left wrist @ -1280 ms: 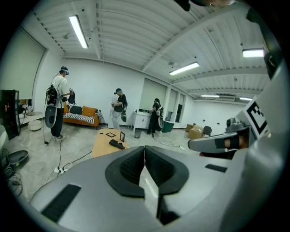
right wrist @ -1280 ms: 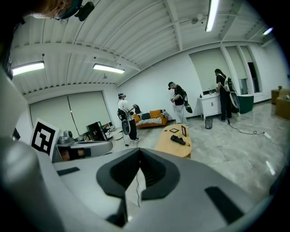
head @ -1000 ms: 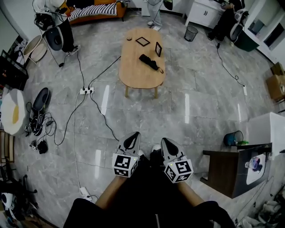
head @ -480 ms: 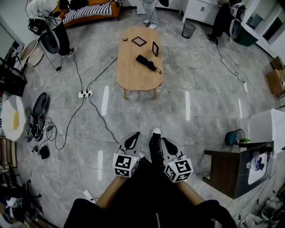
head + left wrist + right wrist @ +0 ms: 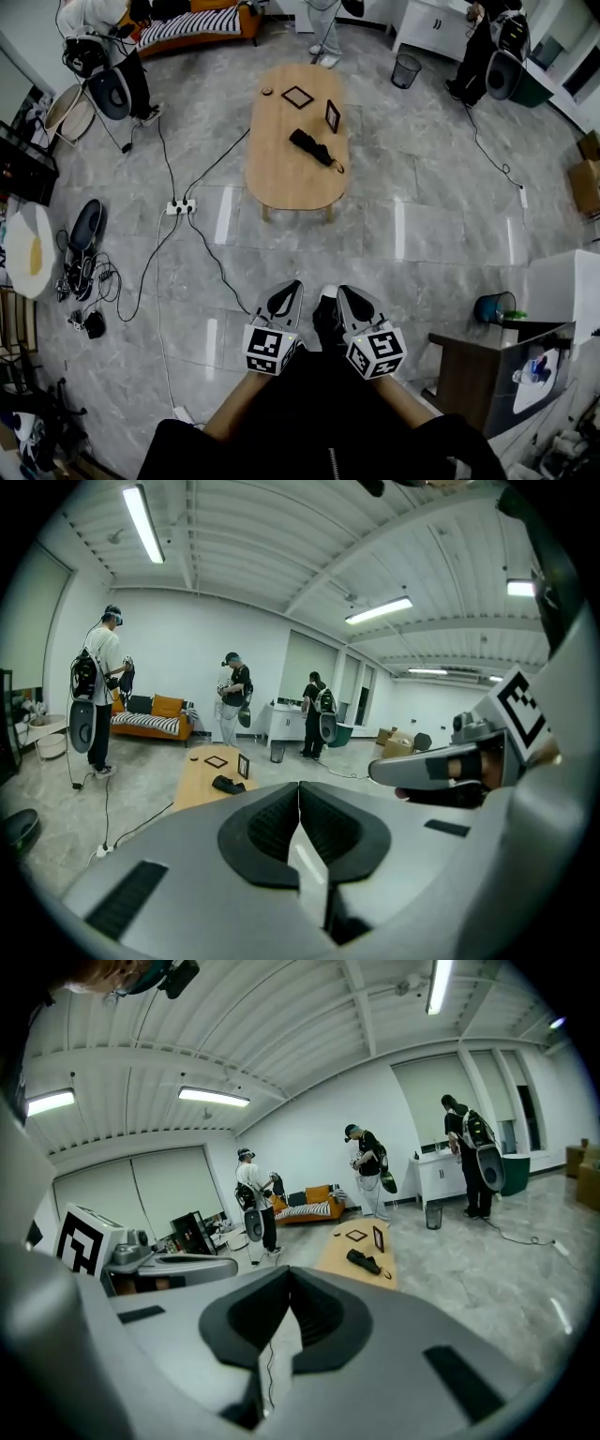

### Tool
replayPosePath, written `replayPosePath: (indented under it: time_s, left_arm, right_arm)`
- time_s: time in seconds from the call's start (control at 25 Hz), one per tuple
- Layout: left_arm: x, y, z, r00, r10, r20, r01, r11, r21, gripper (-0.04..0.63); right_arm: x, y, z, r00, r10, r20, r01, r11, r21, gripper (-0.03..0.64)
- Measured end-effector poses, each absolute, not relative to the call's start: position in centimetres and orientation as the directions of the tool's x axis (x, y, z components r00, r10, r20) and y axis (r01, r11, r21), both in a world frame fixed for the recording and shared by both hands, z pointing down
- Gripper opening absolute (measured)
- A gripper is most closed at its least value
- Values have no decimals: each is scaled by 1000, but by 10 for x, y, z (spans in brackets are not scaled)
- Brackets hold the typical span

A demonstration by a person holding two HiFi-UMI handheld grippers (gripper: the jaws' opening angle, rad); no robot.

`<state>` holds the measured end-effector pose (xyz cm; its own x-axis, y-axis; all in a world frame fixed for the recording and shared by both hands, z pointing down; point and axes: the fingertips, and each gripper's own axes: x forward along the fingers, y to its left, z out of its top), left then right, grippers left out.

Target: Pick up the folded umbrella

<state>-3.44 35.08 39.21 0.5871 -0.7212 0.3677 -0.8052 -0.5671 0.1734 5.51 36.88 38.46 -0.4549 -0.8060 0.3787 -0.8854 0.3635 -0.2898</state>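
Cables (image 5: pixel 221 272) trail over the floor (image 5: pixel 422 206) ahead of the table (image 5: pixel 286 173), so tripping looks possible. Folded umbrella (image 5: pixel 312 148) lies on that table, well away, near a standing frame (image 5: pixel 332 116) that might get knocked. Left claw (image 5: pixel 286 292) and right claw (image 5: pixel 347 298): both pressed together, empty.

The table (image 5: pixel 281 183) stands well ahead of the left gripper (image 5: pixel 289 287) and right gripper (image 5: pixel 345 292), which sit side by side. On it the folded umbrella (image 5: pixel 312 148) lies toward the right edge, an upright frame (image 5: pixel 332 116) just behind it, a flat frame (image 5: pixel 299 96) farther back and to the left. A power strip (image 5: pixel 181 205) lies on the floor left of the table, a waste bin (image 5: pixel 406 70) stands beyond it to the right, and a sofa (image 5: pixel 202 21) sits far behind at the left.
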Motion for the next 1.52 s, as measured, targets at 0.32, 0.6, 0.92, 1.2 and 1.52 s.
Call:
replayPosePath:
  time_s: [0.32, 0.6, 0.92, 1.2, 1.52]
  left_arm:
    - [-21, 299, 384, 542, -757, 365, -838, -521, 164, 15]
    - [-12, 270, 387, 503, -775, 383, -863, -479, 163, 15]
    - [13, 252, 391, 491, -779, 389, -869, -471, 153, 15]
    - [13, 243, 393, 487, -774, 405, -871, -467, 155, 15]
    - [8, 217, 395, 512, -756, 408, -856, -491, 163, 15]
  right_arm:
    - [65, 313, 381, -509, -781, 361, -856, 415, -308, 11]
    - [74, 280, 378, -553, -760, 342, -829, 459, -319, 11]
    - [96, 256, 382, -570, -752, 331, -818, 478, -321, 11]
    - [100, 249, 387, -567, -751, 339, -818, 463, -343, 11]
    - [92, 226, 390, -547, -755, 362, -832, 444, -333, 11]
